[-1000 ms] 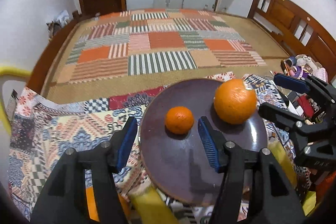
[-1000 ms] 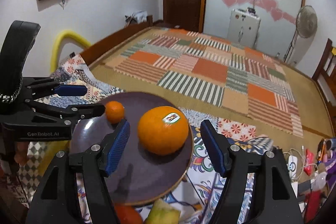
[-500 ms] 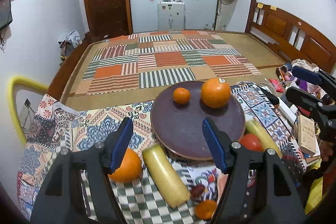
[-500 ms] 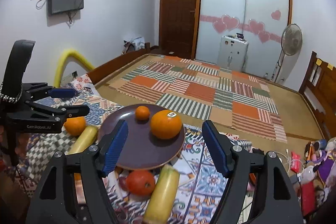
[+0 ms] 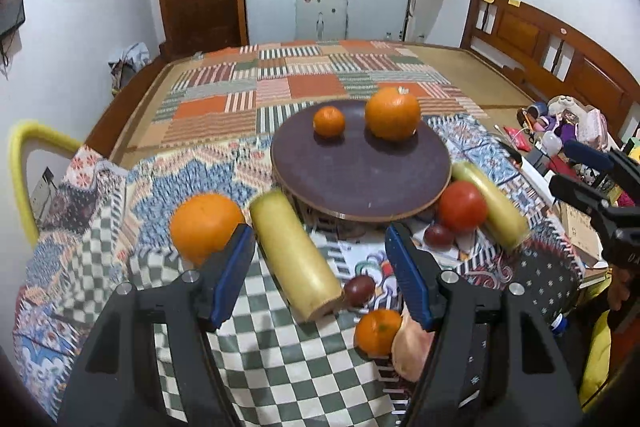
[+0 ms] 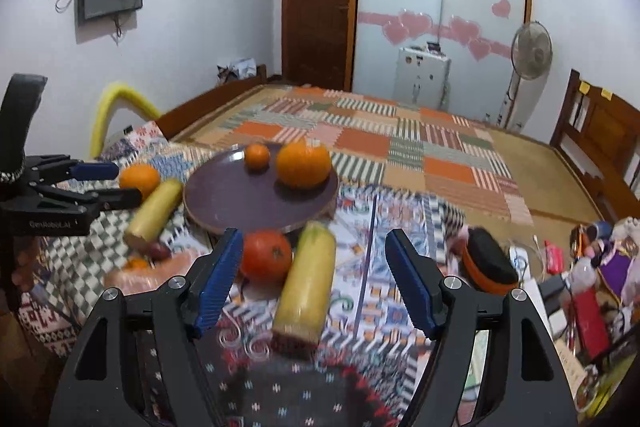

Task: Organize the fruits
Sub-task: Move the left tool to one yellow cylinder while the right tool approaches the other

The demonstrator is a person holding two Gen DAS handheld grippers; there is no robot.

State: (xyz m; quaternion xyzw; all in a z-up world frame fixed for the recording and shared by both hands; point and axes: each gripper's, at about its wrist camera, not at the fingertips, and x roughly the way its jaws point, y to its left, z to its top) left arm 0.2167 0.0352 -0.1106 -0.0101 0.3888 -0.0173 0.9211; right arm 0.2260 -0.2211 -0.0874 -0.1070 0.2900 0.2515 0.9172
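Observation:
A dark round plate (image 5: 360,167) (image 6: 240,199) holds a large orange (image 5: 392,113) (image 6: 303,165) and a small orange (image 5: 329,122) (image 6: 257,156). My left gripper (image 5: 320,275) is open and empty, above a yellow corn cob (image 5: 296,259) beside a big orange (image 5: 204,223). A small orange (image 5: 376,331), a dark plum (image 5: 359,290) and a peach-coloured fruit (image 5: 410,347) lie near its right finger. My right gripper (image 6: 314,283) is open and empty, over another corn cob (image 6: 306,283) and a red tomato (image 6: 266,255) (image 5: 462,206).
The fruits lie on a patterned cloth (image 5: 120,227) on a table before a quilted bed (image 5: 304,87). Clutter (image 6: 580,267) and a black and orange case (image 6: 488,267) sit at the right. A yellow chair back (image 5: 20,179) stands at the left.
Both grippers have pulled back and up from the plate, still open. More loose fruit on the cloth has come into view in front of the plate.

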